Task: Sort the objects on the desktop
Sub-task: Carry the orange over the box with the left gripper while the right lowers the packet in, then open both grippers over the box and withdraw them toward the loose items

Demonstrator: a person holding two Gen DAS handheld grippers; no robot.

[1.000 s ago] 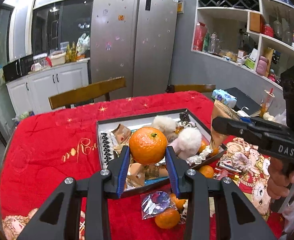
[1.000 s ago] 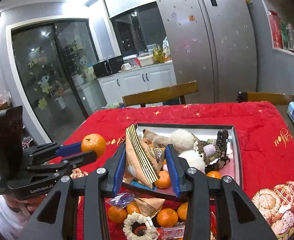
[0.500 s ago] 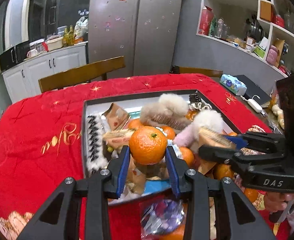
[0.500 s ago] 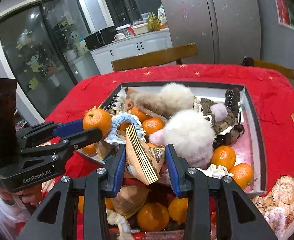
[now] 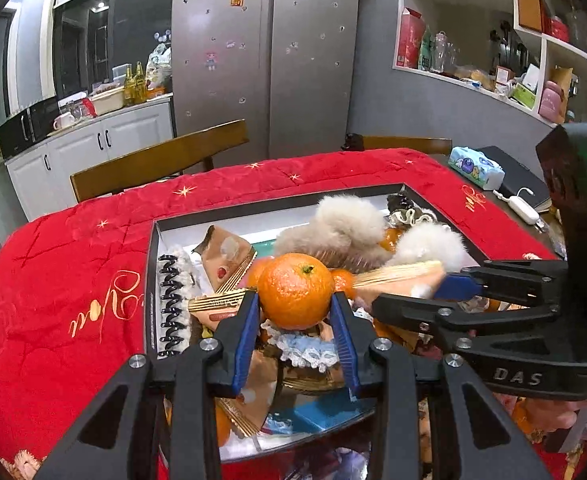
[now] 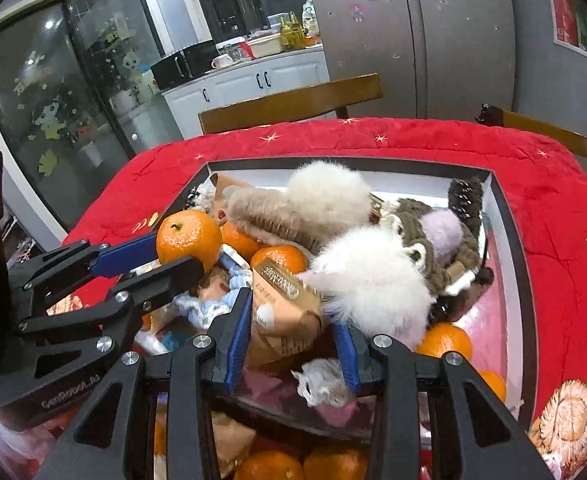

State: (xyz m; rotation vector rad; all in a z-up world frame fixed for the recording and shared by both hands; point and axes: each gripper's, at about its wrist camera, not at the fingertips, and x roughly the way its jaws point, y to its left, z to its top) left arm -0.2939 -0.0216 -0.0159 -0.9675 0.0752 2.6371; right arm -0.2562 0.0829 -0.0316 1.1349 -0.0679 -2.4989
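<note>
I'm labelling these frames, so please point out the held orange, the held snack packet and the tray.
orange (image 5: 295,290), left wrist view, middle of its peel.
snack packet (image 6: 283,300), right wrist view, its printed front.
tray (image 6: 507,236), right wrist view, right-hand rim.

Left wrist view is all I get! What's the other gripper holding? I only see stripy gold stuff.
Observer: The right gripper is shut on a tan packet with writing on it.
Operator: Are there oranges I can't see?
Observer: Yes, a corner orange lies in the near right corner of the tray.
Operator: Anything else hiding?
Observer: A lilac pompom sits on a brown knitted thing in the tray.
</note>
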